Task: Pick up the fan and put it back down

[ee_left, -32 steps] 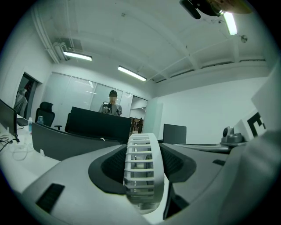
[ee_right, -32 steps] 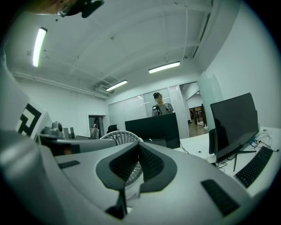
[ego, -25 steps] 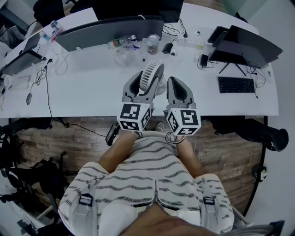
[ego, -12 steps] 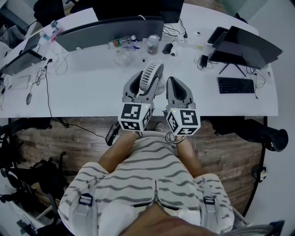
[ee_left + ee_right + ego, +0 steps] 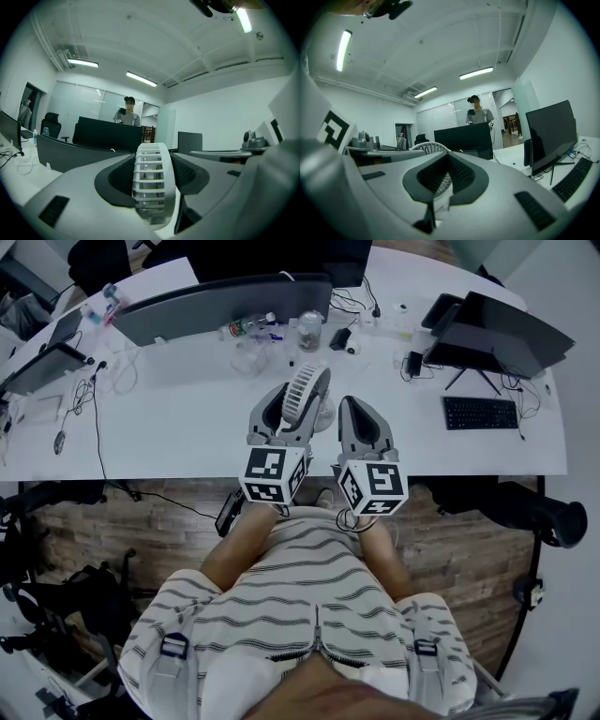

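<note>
Two grippers are in the head view: the left gripper (image 5: 291, 411) and the right gripper (image 5: 352, 409). There is one fan (image 5: 309, 388).

From the fan:
- One keyboard (image 5: 480, 412) lies at three o'clock.
- Four dark screens show:
  - one curved screen (image 5: 225, 302) at eleven o'clock
  - one black screen (image 5: 281, 254) at twelve
  - a small screen (image 5: 442, 310) and a large screen (image 5: 520, 334), both at two
- One plastic bottle (image 5: 248, 326) lies at eleven.
- One jar (image 5: 310, 330) stands at twelve.

All of these are on a single white desk (image 5: 169, 418). Two people appear: one in striped clothing (image 5: 300, 596) at six o'clock, and one standing person (image 5: 127, 112) in the left gripper view.
</note>
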{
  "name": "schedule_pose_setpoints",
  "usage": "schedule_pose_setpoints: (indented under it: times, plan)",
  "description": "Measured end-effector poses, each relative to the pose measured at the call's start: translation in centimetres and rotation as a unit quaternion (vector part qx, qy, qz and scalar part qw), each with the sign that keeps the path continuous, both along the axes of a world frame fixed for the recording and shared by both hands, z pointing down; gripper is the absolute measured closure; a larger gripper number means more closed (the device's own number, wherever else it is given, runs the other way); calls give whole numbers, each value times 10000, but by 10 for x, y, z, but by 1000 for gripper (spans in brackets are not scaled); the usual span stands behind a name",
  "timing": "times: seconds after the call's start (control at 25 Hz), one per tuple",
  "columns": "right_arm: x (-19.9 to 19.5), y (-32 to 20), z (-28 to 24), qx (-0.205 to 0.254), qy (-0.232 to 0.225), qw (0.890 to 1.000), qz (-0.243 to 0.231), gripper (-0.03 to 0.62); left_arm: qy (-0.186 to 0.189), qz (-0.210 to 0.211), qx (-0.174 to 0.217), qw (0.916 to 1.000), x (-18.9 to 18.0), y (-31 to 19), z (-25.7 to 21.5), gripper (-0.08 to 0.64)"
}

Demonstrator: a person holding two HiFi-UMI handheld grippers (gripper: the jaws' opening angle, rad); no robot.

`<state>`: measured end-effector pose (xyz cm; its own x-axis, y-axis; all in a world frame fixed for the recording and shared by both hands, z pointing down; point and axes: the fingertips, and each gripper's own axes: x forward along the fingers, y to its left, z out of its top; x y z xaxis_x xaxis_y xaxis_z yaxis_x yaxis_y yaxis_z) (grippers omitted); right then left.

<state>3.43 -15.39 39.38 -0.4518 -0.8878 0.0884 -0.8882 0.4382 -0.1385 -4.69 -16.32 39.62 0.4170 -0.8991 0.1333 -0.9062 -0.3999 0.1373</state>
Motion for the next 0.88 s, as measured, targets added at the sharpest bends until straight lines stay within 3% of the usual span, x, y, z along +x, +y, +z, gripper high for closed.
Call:
schedule_pose_setpoints:
  times: [0.56, 0.88]
  plan:
    - [17, 2, 5, -46, -106, 9998, 138, 581, -306, 191, -136, 9993, 7, -21, 18, 334]
    - [25, 3, 7, -80, -137, 9996, 229, 581, -511, 602, -117, 9968, 12, -40, 24, 334]
